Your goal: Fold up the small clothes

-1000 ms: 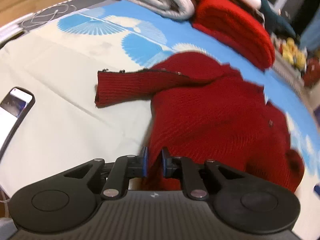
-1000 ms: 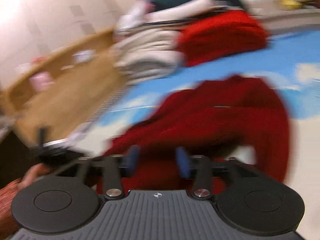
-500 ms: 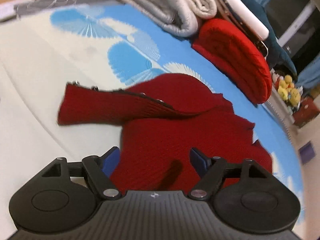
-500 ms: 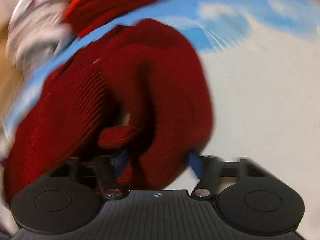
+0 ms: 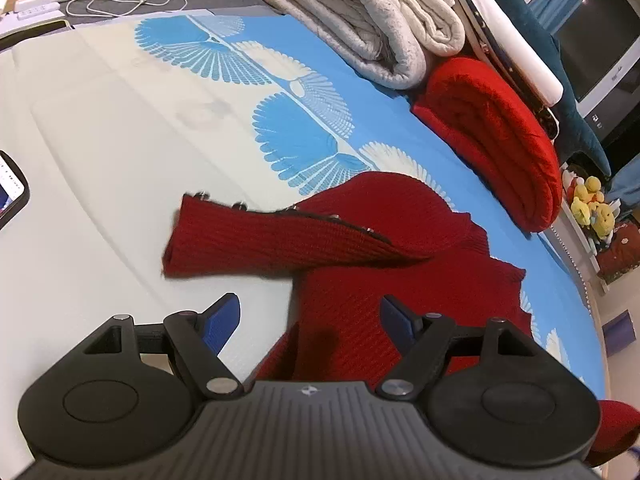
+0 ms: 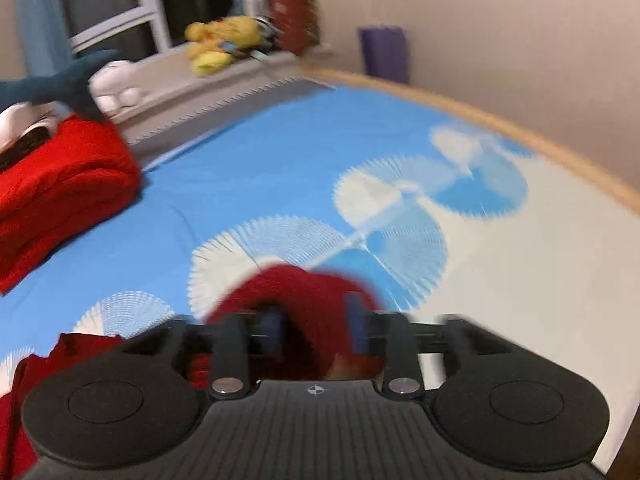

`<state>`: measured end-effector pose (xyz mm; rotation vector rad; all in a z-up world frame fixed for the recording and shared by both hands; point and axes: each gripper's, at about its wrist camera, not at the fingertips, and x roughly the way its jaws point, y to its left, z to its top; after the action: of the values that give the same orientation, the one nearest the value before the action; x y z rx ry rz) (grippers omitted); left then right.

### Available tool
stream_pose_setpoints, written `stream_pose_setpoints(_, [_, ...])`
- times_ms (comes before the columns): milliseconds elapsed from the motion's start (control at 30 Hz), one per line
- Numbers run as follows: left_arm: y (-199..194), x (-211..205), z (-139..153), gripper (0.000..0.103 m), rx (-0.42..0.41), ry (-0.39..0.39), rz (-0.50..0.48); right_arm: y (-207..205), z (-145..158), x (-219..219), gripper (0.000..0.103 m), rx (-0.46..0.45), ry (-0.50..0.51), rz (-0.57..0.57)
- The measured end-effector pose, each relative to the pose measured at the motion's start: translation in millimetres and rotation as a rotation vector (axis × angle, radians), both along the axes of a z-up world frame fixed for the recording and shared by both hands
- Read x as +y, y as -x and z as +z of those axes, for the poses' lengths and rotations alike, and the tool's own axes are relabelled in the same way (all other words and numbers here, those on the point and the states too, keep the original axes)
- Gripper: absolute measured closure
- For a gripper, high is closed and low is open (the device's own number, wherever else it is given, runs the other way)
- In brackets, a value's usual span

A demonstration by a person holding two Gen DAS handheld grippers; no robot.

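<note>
A small dark red knit sweater lies on the blue and cream bed sheet, one sleeve with small metal buttons folded out to the left. My left gripper is open and empty, just above the sweater's near edge. In the blurred right wrist view, my right gripper has its jaws partly apart with a bunched red part of the sweater between them; whether they clamp it is unclear.
A folded red knit and a folded grey blanket lie at the far edge of the bed. A phone lies at the left, cables beyond. Yellow plush toys sit on a shelf. The wooden bed edge runs along the right.
My left gripper opened and let go of the sweater's edge, then drew back a little. My right gripper swung right along the sweater toward its far end, with red fabric between its jaws.
</note>
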<state>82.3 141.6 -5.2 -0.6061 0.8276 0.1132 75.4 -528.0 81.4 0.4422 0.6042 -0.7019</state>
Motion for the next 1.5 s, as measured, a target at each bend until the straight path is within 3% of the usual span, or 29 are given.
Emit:
stream_pose_setpoints(33, [-0.5,-0.6,0.2,0.022,-0.001,0.002,-0.007,6.6,-11.9,8.8,0.025,-0.012,0.009,0.015])
stream_pose_setpoints(67, [-0.9,-1.6,0.3,0.022,-0.001,0.001,-0.014,12.5,-26.2,20.3,0.021,0.000,0.013,0.047])
stream_pose_setpoints(167, [-1.6,-6.9,-1.0,0.019,0.009,-0.009,-0.039,46.5,-73.7,55.8,0.021,0.078,-0.009,0.111])
stream_pose_setpoints(233, [-1.3,-10.1,-1.3,0.018,0.010,-0.022,-0.053,62.0,-101.2,78.8,0.022,0.101,-0.091,0.145])
stream_pose_setpoints(300, [-0.9,-12.6,-0.5,0.018,0.005,-0.050,-0.057,72.5,-118.1,108.8,0.023,0.118,-0.238,0.231])
stream_pose_setpoints(367, [-1.0,-14.0,-0.3,0.018,0.007,-0.075,-0.054,80.5,-118.5,136.6,0.025,0.127,-0.345,0.379])
stream_pose_setpoints(467, [-2.3,-15.1,-0.8,0.018,0.021,-0.098,-0.057,92.7,-112.8,186.6,0.024,0.129,-0.332,0.585])
stream_pose_setpoints(633, [1.8,-21.1,3.5,0.007,0.006,-0.160,-0.076,111.5,-130.8,258.4,0.024,0.241,-0.406,0.798])
stream_pose_setpoints(700, [3.9,-23.5,6.4,0.000,-0.005,-0.189,-0.086,121.0,-140.4,285.5,0.026,0.282,-0.347,0.832])
stream_pose_setpoints(767, [6.0,-25.1,9.1,0.000,-0.018,-0.210,-0.091,133.0,-133.8,310.8,0.086,0.309,-0.125,0.889])
stream_pose_setpoints(867, [7.8,-23.0,9.4,0.000,-0.009,-0.206,-0.098,142.5,-104.5,291.3,0.089,0.287,-0.163,0.868])
stream_pose_setpoints(933, [9.1,-20.5,8.3,0.000,0.008,-0.208,-0.107,155.5,-79.7,264.0,0.090,0.288,-0.067,0.815])
stream_pose_setpoints(967, [9.0,-19.6,7.5,0.000,0.019,-0.217,-0.113,161.3,-72.4,247.3,0.091,0.289,-0.073,0.780])
stream_pose_setpoints(1033, [8.4,-18.1,5.7,0.000,0.037,-0.240,-0.123,169.0,-67.2,209.7,0.090,0.318,-0.117,0.697])
stream_pose_setpoints(1133, [6.9,-16.9,0.6,0.000,0.075,-0.267,-0.131,169.8,-79.1,194.1,0.089,0.407,-0.084,0.546])
stream_pose_setpoints(1200, [6.7,-16.5,-3.8,0.000,0.102,-0.267,-0.138,168.0,-91.4,205.3,0.082,0.474,-0.067,0.514])
stream_pose_setpoints(1267, [6.0,-17.6,-8.1,0.000,0.125,-0.271,-0.159,166.6,-91.0,217.7,0.058,0.436,-0.056,0.507])
stream_pose_setpoints(1333, [4.9,-20.6,-12.4,0.000,0.143,-0.297,-0.183,168.0,-86.0,236.2,0.046,0.370,0.003,0.488])
stream_pose_setpoints(1433, [2.8,-28.1,-19.9,0.000,0.172,-0.360,-0.216,164.4,-68.6,255.1,0.042,0.258,0.077,0.515])
stream_pose_setpoints(1500, [2.7,-31.6,-23.2,0.000,0.182,-0.373,-0.234,152.5,-65.4,254.7,0.037,0.184,0.064,0.545])
